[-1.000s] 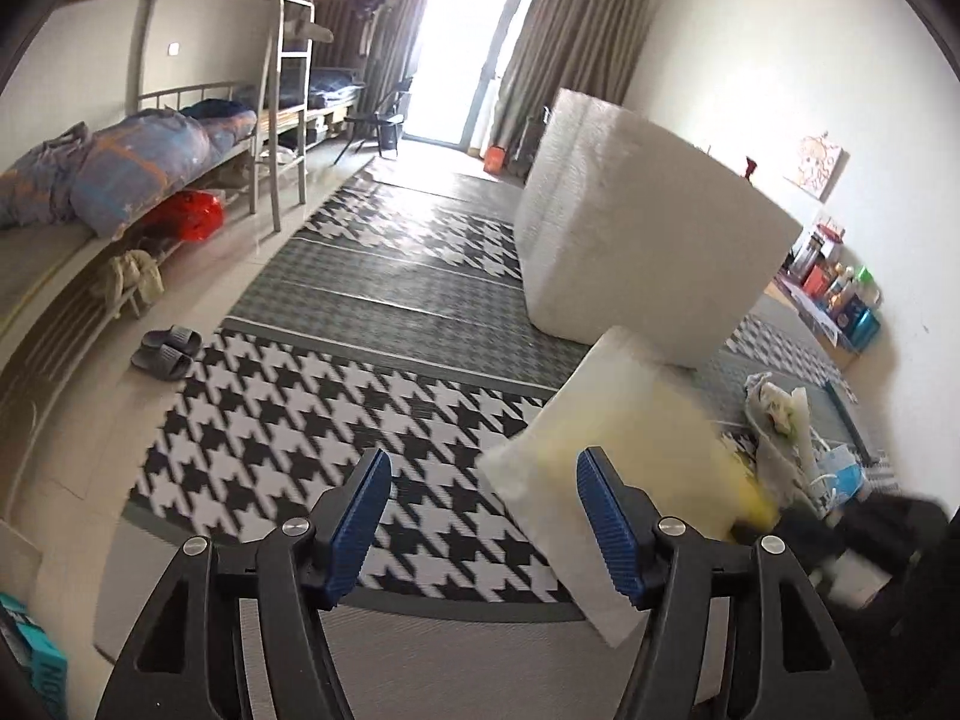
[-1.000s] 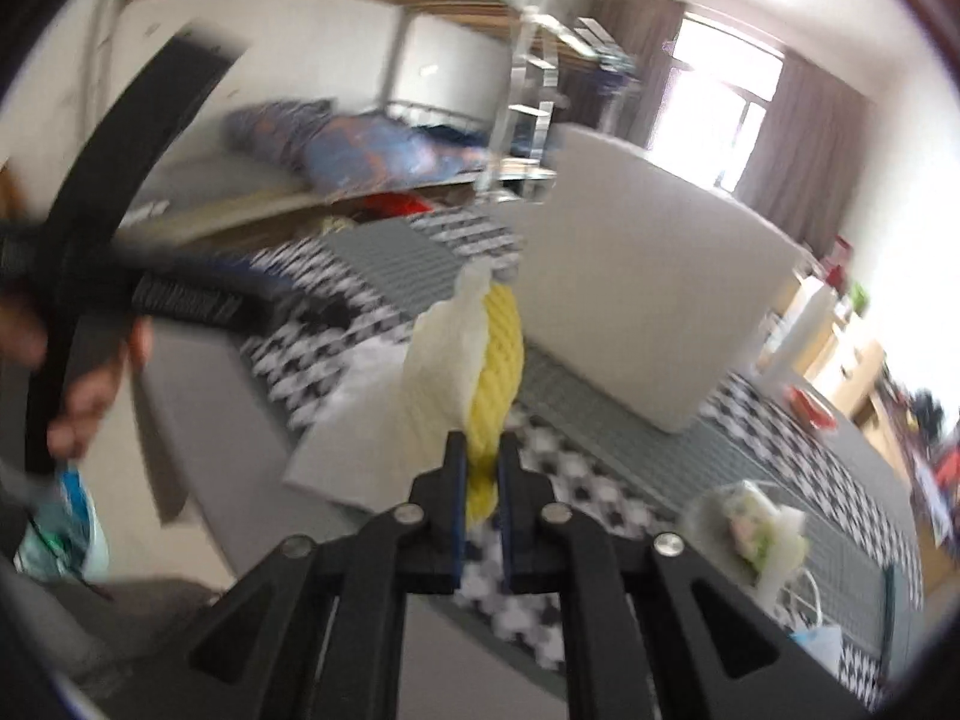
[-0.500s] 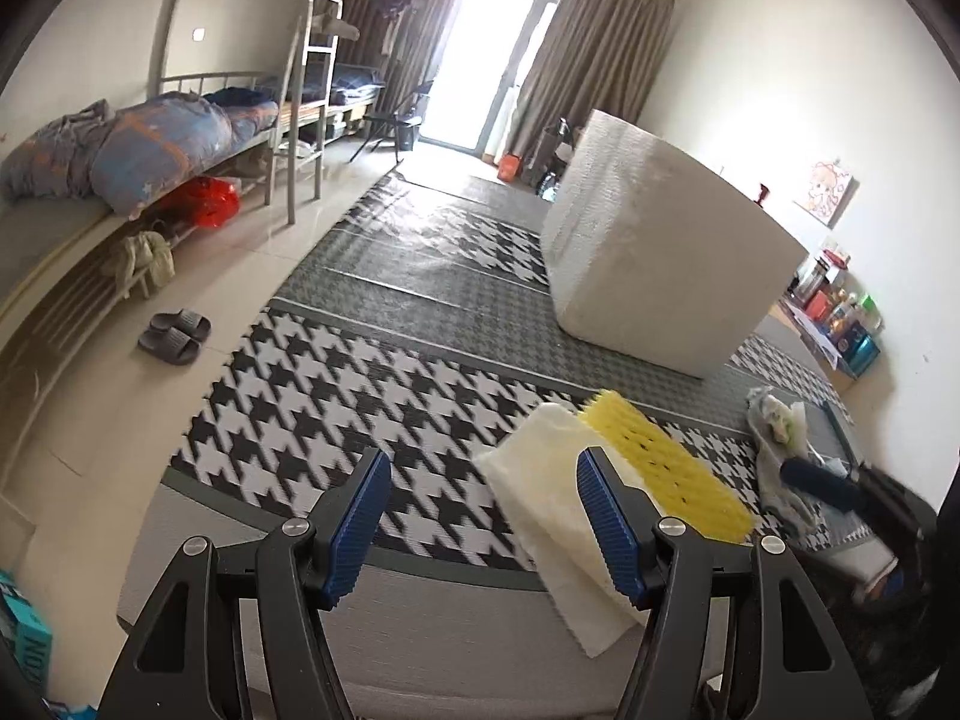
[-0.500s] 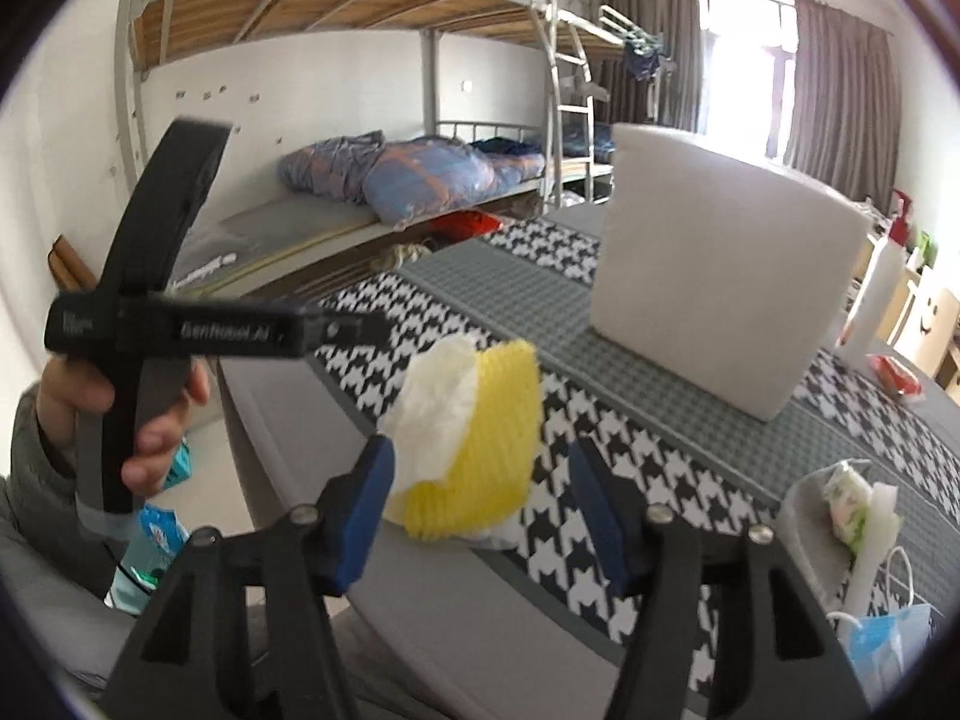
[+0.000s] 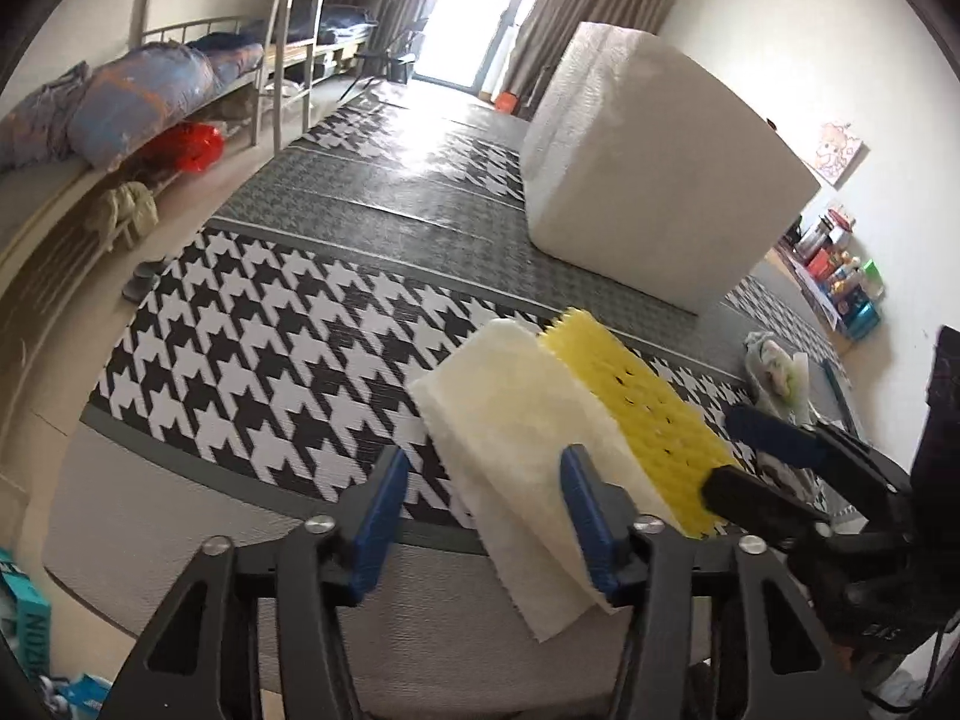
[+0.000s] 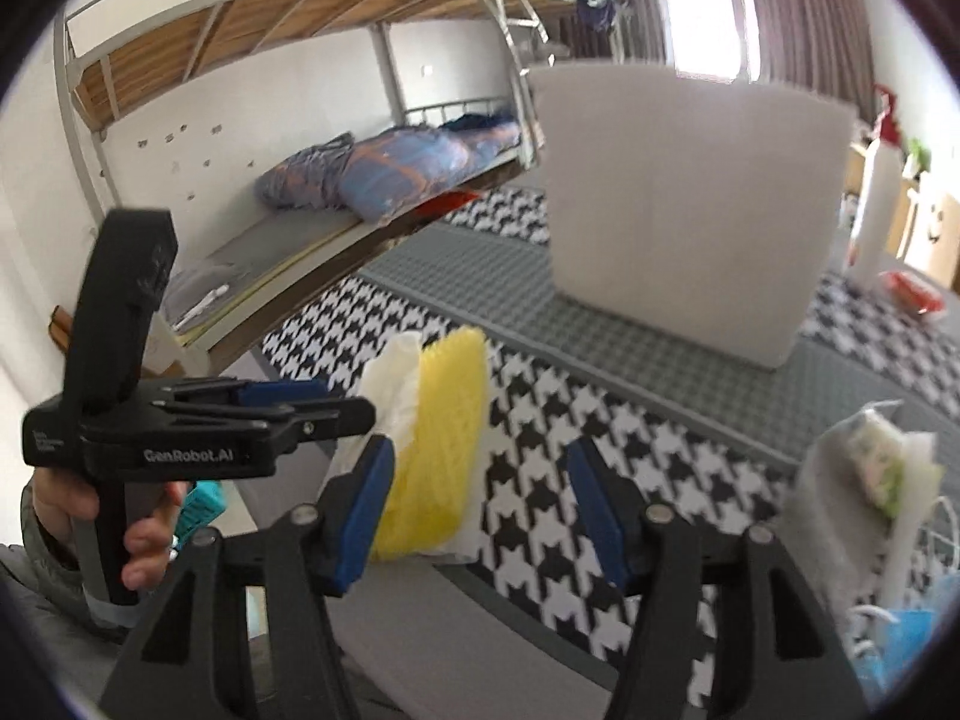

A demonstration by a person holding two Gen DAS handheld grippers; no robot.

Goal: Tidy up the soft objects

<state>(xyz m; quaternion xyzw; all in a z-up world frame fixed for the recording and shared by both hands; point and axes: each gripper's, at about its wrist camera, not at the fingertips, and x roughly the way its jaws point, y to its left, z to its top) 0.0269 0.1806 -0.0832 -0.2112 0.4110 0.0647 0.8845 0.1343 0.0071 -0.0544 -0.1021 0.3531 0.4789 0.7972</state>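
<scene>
A white foam sheet (image 5: 510, 438) and a yellow ridged foam sheet (image 5: 636, 414) lean together at the near edge of the houndstooth mat (image 5: 270, 330). My left gripper (image 5: 485, 516) is closing with the white sheet's lower end between its jaws: the sheet lies against the right pad (image 5: 585, 516) and the left pad stands clear. In the right wrist view, the left gripper (image 6: 354, 402) reaches the white sheet (image 6: 390, 378) from the left. My right gripper (image 6: 480, 510) is open. The yellow sheet (image 6: 444, 438) sits just inside its left pad (image 6: 366, 510), unpressed.
A big white foam block (image 5: 654, 180) stands on the mat behind the sheets. A grey bag of soft items (image 6: 870, 468) sits at the right. A bunk bed with bedding (image 5: 138, 96) lines the left wall, and bottles (image 5: 840, 276) crowd the right wall. A hand (image 6: 138, 540) grips the left handle.
The right gripper opened and let go of the yellow sheet. Both sheets came down from the air onto the mat's near edge. The left jaws narrowed around the white sheet.
</scene>
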